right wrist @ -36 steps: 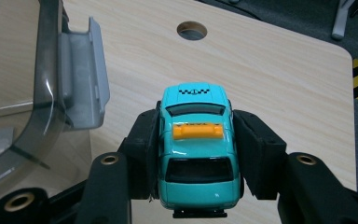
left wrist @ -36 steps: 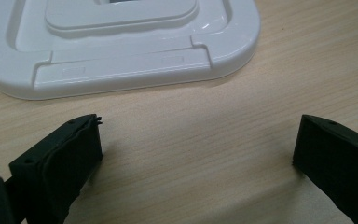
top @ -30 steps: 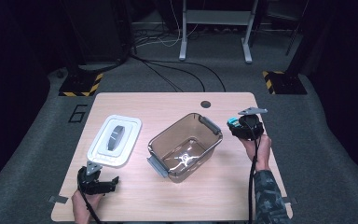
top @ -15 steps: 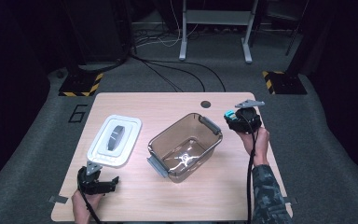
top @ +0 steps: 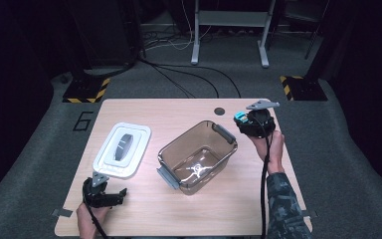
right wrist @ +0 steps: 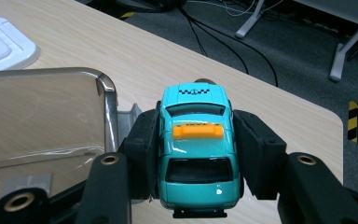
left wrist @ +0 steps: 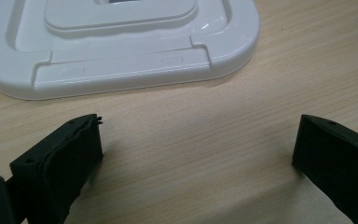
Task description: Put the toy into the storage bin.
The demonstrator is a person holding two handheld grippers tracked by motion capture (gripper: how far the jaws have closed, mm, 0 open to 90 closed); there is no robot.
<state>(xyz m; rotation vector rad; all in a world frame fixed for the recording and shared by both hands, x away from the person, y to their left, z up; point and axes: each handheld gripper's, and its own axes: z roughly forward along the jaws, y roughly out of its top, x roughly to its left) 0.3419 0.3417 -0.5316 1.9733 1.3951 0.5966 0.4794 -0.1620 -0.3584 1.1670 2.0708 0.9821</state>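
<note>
A teal toy taxi (right wrist: pixel 196 144) with an orange roof sign is clamped by its sides in my right gripper (right wrist: pixel 196 154), which is shut on it. In the high view that gripper (top: pixel 243 124) is held in the air just right of the clear brown plastic bin (top: pixel 197 154), near the bin's grey handle (right wrist: pixel 128 116). The toy car (top: pixel 239 118) shows as a teal spot at its tip. My left gripper (top: pixel 110 195) rests low at the table's front left, open, with bare wood between its fingers (left wrist: pixel 70 154). The white lid (left wrist: pixel 121 42) lies flat just beyond them.
The white lid (top: pixel 122 149) lies left of the bin on the wooden table (top: pixel 179 209). The bin is empty inside. A round cable hole (top: pixel 220 111) sits near the table's far edge. Cables and a metal stand are on the floor beyond.
My right gripper has risen with the toy car and moved a little left toward the bin's right end. The left gripper has stayed where it was.
</note>
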